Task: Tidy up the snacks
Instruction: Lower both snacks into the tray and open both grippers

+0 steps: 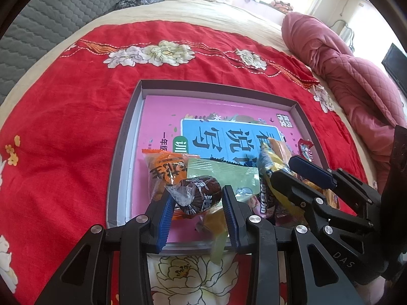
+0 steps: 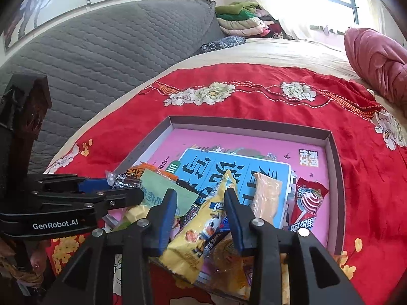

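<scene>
A shallow grey box tray (image 1: 218,85) (image 2: 249,122) lined with a pink book lies on the red cloth. Several snacks are piled at its near edge. My left gripper (image 1: 198,191) (image 2: 122,186) is shut on a dark brown wrapped snack (image 1: 203,198) (image 2: 126,181), just above an orange packet (image 1: 165,167) and a green packet (image 1: 223,172). My right gripper (image 2: 201,190) (image 1: 283,167) is open, and a long yellow packet (image 2: 195,231) (image 1: 269,165) lies loose between its fingers. A pale orange bar (image 2: 267,195) and a red swirl-print packet (image 2: 307,200) lie to the right.
The tray sits on a red floral cloth (image 1: 63,127) over a beige bed. A rolled pink quilt (image 1: 351,76) runs along the right. A grey quilted headboard (image 2: 106,40) and folded clothes (image 2: 241,20) stand at the back.
</scene>
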`<action>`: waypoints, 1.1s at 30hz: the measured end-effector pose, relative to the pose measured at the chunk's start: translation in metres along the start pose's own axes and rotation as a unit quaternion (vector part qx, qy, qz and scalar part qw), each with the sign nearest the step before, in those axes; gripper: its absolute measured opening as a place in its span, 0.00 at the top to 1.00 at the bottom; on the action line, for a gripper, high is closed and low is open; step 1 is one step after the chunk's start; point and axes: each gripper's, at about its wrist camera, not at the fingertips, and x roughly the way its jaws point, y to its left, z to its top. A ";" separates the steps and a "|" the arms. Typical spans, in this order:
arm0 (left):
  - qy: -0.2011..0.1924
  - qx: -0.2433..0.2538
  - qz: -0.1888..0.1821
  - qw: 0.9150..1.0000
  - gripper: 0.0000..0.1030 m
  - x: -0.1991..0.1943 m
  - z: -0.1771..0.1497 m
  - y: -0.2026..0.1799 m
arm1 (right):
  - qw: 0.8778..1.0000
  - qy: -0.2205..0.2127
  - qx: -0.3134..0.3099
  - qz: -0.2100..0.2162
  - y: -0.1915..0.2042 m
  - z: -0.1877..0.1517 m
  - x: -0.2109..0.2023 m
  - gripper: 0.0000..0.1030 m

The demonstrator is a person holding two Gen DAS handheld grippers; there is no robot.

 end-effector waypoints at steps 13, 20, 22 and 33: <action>-0.001 0.003 0.002 1.000 0.58 -0.001 0.000 -0.001 | 1.000 -0.003 -0.003 -0.003 0.001 0.001 -0.003 0.59; -0.004 0.004 0.004 1.000 0.51 -0.004 0.003 0.000 | 1.000 -0.005 -0.004 -0.003 0.001 0.003 -0.005 0.59; -0.005 0.004 0.005 1.000 0.51 -0.005 0.003 0.000 | 1.000 -0.005 -0.004 -0.004 0.001 0.003 -0.005 0.58; -0.011 0.003 0.008 1.000 0.43 -0.010 0.004 0.000 | 1.000 -0.013 -0.002 -0.007 -0.001 0.005 -0.010 0.53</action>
